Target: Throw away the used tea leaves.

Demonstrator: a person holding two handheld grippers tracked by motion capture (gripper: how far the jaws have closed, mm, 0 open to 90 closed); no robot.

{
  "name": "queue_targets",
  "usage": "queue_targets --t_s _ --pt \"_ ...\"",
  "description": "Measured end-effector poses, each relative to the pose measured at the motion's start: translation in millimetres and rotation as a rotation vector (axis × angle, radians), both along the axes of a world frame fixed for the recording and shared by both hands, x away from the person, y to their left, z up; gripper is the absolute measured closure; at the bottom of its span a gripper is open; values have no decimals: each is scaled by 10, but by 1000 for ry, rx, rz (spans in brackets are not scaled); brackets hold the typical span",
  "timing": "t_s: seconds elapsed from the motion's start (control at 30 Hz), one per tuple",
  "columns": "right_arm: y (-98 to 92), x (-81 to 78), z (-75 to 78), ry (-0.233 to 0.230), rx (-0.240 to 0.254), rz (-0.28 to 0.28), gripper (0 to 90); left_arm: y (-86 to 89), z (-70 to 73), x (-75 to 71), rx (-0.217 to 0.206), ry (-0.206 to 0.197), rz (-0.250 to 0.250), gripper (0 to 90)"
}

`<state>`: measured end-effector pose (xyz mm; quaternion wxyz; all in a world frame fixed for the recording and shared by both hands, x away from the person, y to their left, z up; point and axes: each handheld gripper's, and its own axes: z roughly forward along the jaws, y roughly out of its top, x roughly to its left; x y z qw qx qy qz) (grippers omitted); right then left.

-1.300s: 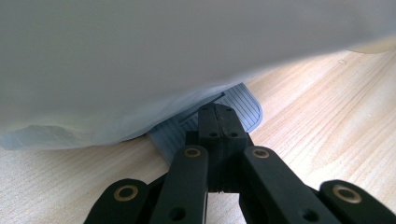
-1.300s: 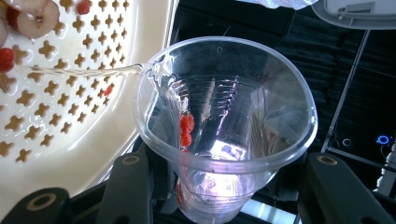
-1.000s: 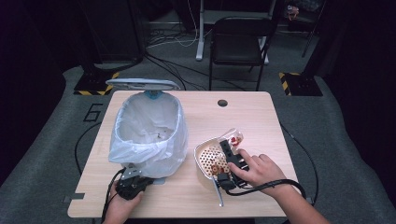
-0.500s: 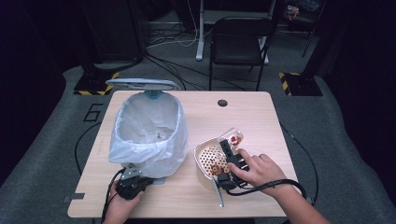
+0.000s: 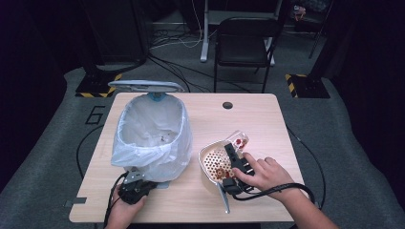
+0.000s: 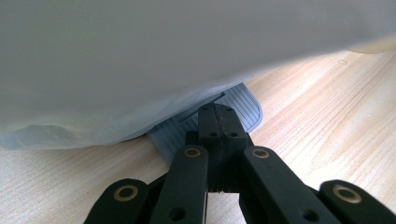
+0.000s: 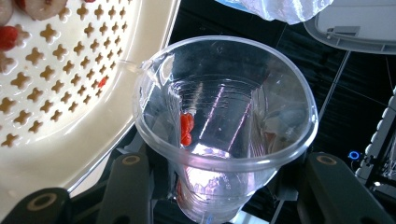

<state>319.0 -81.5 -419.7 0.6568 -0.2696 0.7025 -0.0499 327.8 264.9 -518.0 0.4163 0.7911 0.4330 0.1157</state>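
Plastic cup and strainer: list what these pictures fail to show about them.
- Plastic cup: in the right gripper view its base sits behind the right claw; in the high view the hand covers most of it.
- Strainer: handle partly under that hand in the high view; cut by the frame edge in the right gripper view.
- Food bits: too small to identify.
- Bin pedal: mostly under the bag, left gripper view.

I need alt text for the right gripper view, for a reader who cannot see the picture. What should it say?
A clear plastic cup is clamped between the two black jaws of the right gripper, its open mouth facing the camera and a few small red bits stuck inside. Its rim touches a cream perforated plastic strainer at the left that holds food scraps.
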Motion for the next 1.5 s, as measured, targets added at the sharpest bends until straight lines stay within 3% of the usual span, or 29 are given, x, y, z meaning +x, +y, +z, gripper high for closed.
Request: queue_targets --t_s 1.13,1.17,1.23,1.27,1.3,1.43,1.5 --pt "-7 4 -21 -24 -16 9 523 1 0 1 0 0 -1 900" --pt "-17 -1 -19 20 53 -17 522 1 0 0 0 0 -1 900" --pt "-29 2 10 62 120 -25 522 1 -1 0 0 0 -1 900" --pt "-23 15 59 67 119 -10 522 1 0 0 0 0 0 900" --pt "-42 22 69 102 178 -36 522 1 0 0 0 0 -1 900" --pt "-55 35 132 115 256 -44 521 1 0 1 -1 1 -1 900" --pt "-71 37 169 158 342 -57 520 1 0 1 0 0 0 900"
